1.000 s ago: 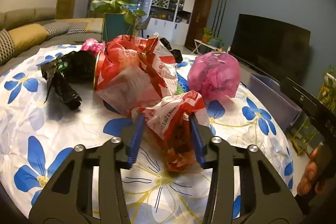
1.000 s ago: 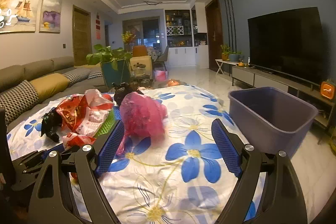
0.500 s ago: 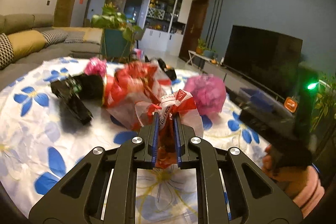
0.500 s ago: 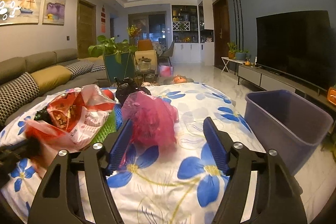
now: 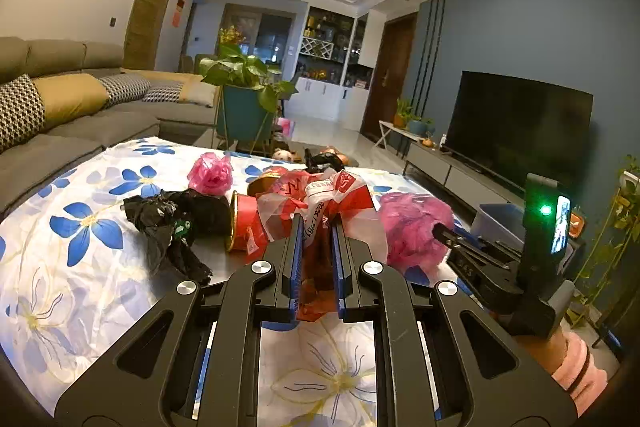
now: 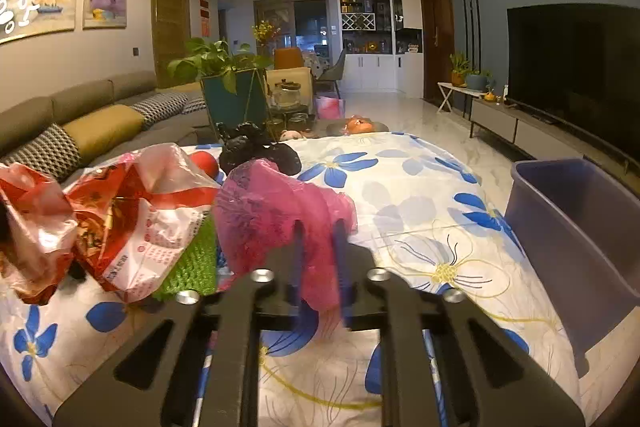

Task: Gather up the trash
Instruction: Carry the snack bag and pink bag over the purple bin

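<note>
Pinched nearly together, the jaws of my left gripper [image 5: 315,231] clamp a crumpled red-and-white plastic bag [image 5: 320,199]; the blue pads [image 5: 297,259] press its neck from both sides, with only the bunched plastic between them. From the left wrist camera I see the bag's lower end hanging between the fingers above the flowered tablecloth [image 5: 80,267], so it looks lifted rather than resting, though I cannot tell for certain.

On my right gripper [image 6: 316,247] the jaws are likewise drawn in close, squeezing a crumpled pink plastic bag [image 6: 276,223]. That view is motion-blurred at the fingertips, but pink plastic fills the narrow gap and spills below it.

Both tools point forward over the table, roughly level. In the left view, the right tool's body with its green light sits off to the right, gripped by a hand in a pink sleeve [image 5: 576,371], its tip at the pink bag.

Around these, on the cloth: a larger red-and-white bag [image 6: 132,223] with something green [image 6: 192,263] against it, a red can [image 5: 242,227] lying on its side, a black bag [image 5: 172,227] to its left, a small pink bag [image 5: 211,174] behind, and another black bag [image 6: 256,151] farther back. A purple bin [image 6: 576,227] stands beside the table's right edge.
</note>
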Action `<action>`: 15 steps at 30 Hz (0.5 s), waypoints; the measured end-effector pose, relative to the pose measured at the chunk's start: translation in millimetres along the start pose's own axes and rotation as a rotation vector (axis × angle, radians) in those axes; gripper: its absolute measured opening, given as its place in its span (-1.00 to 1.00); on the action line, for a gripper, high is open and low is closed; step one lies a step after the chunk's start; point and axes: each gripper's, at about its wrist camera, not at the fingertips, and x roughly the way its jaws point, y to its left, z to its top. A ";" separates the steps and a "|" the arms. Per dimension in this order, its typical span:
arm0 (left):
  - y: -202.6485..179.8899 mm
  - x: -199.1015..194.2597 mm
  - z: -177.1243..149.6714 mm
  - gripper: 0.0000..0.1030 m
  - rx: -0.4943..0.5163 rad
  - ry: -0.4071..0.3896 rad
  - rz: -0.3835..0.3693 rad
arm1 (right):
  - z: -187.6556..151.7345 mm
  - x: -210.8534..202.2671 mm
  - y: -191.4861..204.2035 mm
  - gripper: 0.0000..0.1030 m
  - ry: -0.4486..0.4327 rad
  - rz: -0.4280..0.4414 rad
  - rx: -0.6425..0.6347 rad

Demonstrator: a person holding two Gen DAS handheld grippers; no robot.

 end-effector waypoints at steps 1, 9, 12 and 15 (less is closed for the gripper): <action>0.7 0.4 0.4 -0.76 0.000 -0.001 0.000 | -0.6 -2.6 -1.0 -0.86 -0.004 0.003 0.005; -0.1 -2.8 3.7 -0.76 0.005 -0.014 0.001 | 3.9 -51.7 -16.2 -0.88 -0.106 -0.036 0.039; -2.8 -4.1 5.6 -0.76 0.007 -0.021 -0.005 | 5.8 -73.8 -22.1 -0.88 -0.140 -0.050 0.043; -8.1 -7.4 7.4 -0.76 0.013 -0.026 -0.014 | 8.2 -89.6 -26.3 -0.88 -0.155 -0.057 0.048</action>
